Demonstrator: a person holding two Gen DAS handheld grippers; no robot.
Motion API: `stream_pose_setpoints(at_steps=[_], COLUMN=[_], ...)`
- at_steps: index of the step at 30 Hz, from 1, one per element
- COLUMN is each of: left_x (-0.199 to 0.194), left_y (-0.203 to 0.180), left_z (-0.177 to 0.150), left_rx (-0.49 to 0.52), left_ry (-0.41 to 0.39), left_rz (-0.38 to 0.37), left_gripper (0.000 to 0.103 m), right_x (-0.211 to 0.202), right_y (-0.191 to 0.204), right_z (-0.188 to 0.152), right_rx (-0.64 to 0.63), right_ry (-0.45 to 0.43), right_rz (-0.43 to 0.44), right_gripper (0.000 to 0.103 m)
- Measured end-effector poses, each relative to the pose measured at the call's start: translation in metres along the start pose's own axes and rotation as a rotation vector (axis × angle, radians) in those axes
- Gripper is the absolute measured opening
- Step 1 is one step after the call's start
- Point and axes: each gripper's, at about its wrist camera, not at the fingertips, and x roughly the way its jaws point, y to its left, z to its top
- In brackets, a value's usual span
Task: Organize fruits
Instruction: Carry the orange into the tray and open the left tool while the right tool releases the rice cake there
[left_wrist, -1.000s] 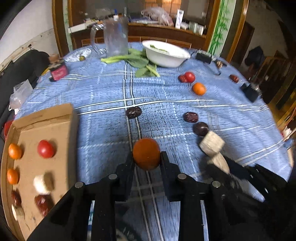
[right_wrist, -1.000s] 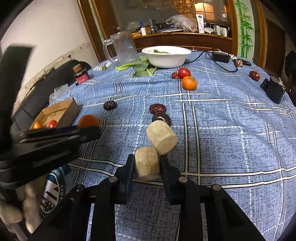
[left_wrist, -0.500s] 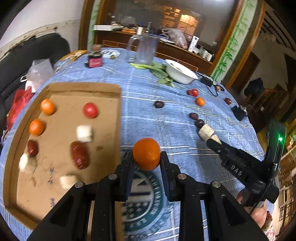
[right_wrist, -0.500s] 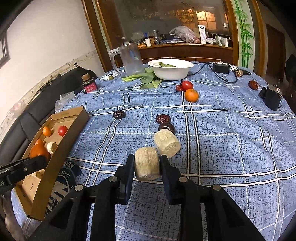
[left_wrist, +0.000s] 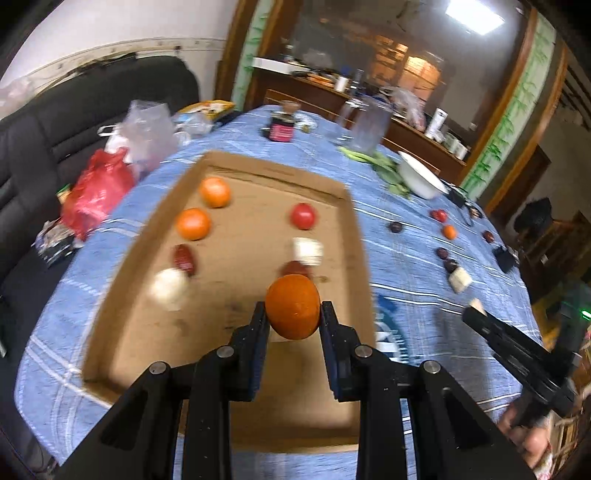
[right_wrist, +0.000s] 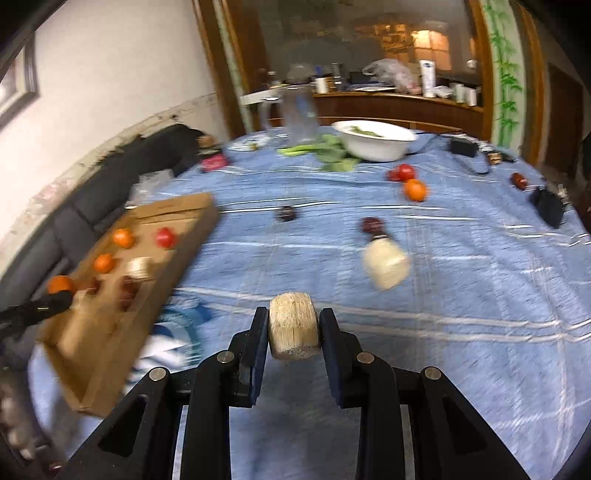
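Note:
My left gripper (left_wrist: 293, 314) is shut on an orange (left_wrist: 293, 311) and holds it above the near right part of the cardboard tray (left_wrist: 347, 236). The tray holds two oranges (left_wrist: 193, 223), a tomato (left_wrist: 303, 216), dark red dates (left_wrist: 183, 257) and pale cut chunks (left_wrist: 168, 288). My right gripper (right_wrist: 293, 325) is shut on a pale cylindrical chunk (right_wrist: 293, 325) held above the blue cloth. A second pale chunk (right_wrist: 386, 264), dates (right_wrist: 372, 224), an orange (right_wrist: 414, 190) and a tomato (right_wrist: 405, 171) lie on the table.
A white bowl (right_wrist: 373, 142) with greens (right_wrist: 325, 149) beside it and a clear jug (right_wrist: 299, 114) stand at the far side. Plastic bags (left_wrist: 99, 184) and a black sofa (left_wrist: 33, 122) are left of the tray. Black devices (right_wrist: 546, 205) lie far right.
My left gripper has carried the orange further left, over the tray. My right gripper has lifted its pale chunk and swung left, with the tray now closer in its view.

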Motion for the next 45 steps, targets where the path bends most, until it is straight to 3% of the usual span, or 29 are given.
stream_pose_setpoints(at_steps=[6,13,20,31,37,41,45], left_x=[-0.005,0.005,0.017,0.015,0.012,0.004,-0.004], left_y=[0.028,0.044,0.06,0.071,0.068,0.064,0.063], left_z=[-0.005,-0.011,-0.015,-0.016,-0.017,-0.017,-0.015], left_rx=[-0.001,0.001,-0.027,-0.039,-0.038,-0.038,-0.044], left_ry=[-0.013,0.025,0.052,0.026,0.015,-0.006,-0.023], left_rz=[0.116,0.155,0.182,0.247,0.226,0.198,0.183], left_gripper=[0.026,0.027,0.027,0.028,0.042,0.056,0.061], right_x=[-0.009,0.027,0.06,0.072,0.073,0.067,0.057], right_y=[0.072,0.125,0.151,0.178,0.18,0.182,0.183], right_z=[-0.001,-0.012,-0.025,-0.036,-0.036,-0.036,-0.039], right_rx=[-0.115,-0.151,-0.2,-0.348,-0.357,-0.365,-0.378], right_ry=[0.018,0.138,0.222,0.192,0.194,0.161,0.129], right_rz=[0.155,0.263,0.254,0.154,0.141,0.132,0.126], right_gripper=[0.03,0.031,0.031,0.031,0.032,0.051,0.052])
